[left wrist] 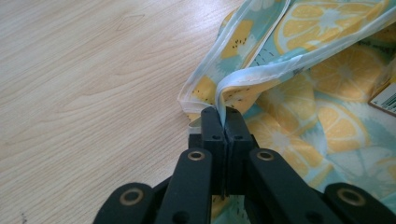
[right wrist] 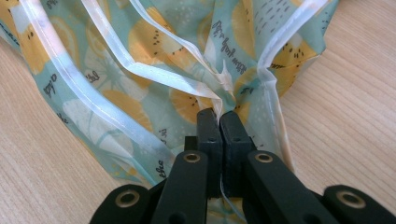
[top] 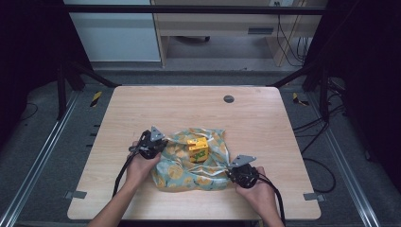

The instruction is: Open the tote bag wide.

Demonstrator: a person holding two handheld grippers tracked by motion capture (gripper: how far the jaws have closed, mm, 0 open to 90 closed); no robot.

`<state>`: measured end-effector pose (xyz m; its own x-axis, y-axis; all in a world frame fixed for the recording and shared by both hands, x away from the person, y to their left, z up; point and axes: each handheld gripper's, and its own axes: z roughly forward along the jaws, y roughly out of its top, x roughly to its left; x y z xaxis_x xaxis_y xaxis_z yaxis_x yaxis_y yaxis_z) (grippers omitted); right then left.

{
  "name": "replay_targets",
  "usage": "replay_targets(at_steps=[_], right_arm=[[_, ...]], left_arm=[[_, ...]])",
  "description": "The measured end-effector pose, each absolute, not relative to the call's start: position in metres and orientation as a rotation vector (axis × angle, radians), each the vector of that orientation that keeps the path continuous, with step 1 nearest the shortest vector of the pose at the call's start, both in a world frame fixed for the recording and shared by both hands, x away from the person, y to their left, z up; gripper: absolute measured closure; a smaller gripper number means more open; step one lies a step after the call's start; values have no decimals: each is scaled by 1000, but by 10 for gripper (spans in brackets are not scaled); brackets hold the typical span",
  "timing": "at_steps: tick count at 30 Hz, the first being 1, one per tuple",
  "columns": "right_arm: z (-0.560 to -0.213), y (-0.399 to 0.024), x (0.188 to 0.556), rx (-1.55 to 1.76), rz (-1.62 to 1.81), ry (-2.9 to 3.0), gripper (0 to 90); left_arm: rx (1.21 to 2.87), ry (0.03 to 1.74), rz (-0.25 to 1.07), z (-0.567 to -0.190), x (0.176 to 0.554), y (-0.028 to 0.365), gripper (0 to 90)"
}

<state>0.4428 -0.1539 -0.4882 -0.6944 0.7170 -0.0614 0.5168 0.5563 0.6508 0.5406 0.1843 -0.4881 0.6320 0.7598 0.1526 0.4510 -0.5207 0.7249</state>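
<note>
Lemon-printed cloth (top: 189, 163) lies rumpled on the near half of the wooden table (top: 142, 104), with a small yellow box (top: 198, 149) standing on its middle. The left claw (left wrist: 220, 119) is clamped on a folded piece of the cloth's white-edged hem at the box's left, and the right claw (right wrist: 219, 120) is pinched on a bunched corner of hem at the near right; both pairs of jaws are pressed together with only fabric between them. Judging from this, the corners are being gathered up over the box. The thin, glossy hem sits right at the jaw tips, so a sharp pull could slide it free, and an uneven lift by one hand could tip the box or drag it off centre. Pulling the two corners apart rather than upward would simply flatten the cloth again. How much fabric each claw really holds is hard to make out, since the jaws cover it. The box's print is too small to read from above, and the folds hide its base.
</note>
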Motion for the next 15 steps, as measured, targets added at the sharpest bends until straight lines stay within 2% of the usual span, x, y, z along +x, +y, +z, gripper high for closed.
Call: replay_targets(at_steps=[15], right_arm=[[-490, -161, 445, 1038, 873, 2476, 884]], left_arm=[[2216, 937, 631, -490, 540, 183, 894]])
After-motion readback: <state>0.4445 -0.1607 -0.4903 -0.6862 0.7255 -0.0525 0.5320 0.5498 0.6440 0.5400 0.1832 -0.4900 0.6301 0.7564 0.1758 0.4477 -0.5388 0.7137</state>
